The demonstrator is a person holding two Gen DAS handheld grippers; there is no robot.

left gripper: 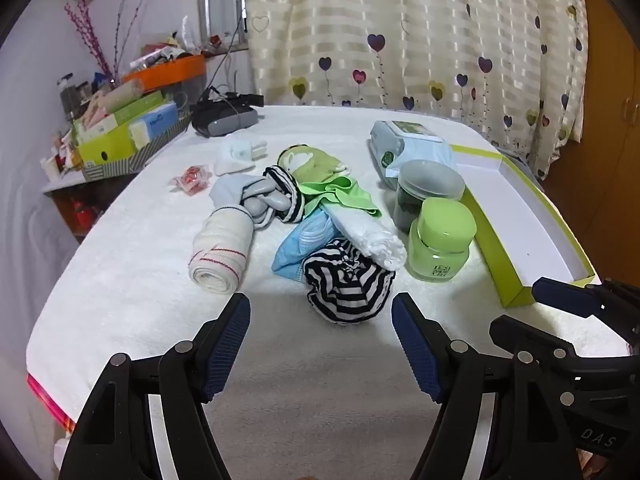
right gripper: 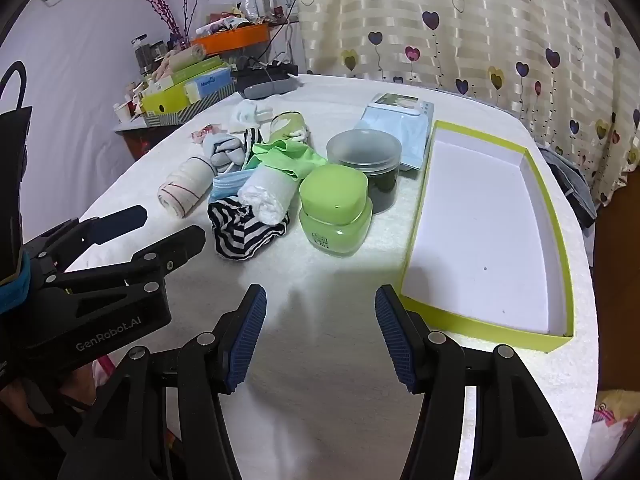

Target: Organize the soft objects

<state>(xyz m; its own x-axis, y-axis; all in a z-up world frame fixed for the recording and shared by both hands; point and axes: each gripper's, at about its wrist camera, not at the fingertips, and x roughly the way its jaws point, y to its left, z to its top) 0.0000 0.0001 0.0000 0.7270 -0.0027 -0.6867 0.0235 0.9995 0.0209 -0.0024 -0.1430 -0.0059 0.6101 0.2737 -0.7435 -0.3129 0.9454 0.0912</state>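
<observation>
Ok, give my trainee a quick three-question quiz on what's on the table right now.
1. True or false: the green-edged tray already holds a soft item.
2. Which soft item lies nearest the left gripper? A) black-and-white striped cloth B) rolled cream towel C) blue face mask
3. Fill in: both grippers' jaws are ____, counting the right gripper.

Key: 1 false; 2 A; 3 open.
</observation>
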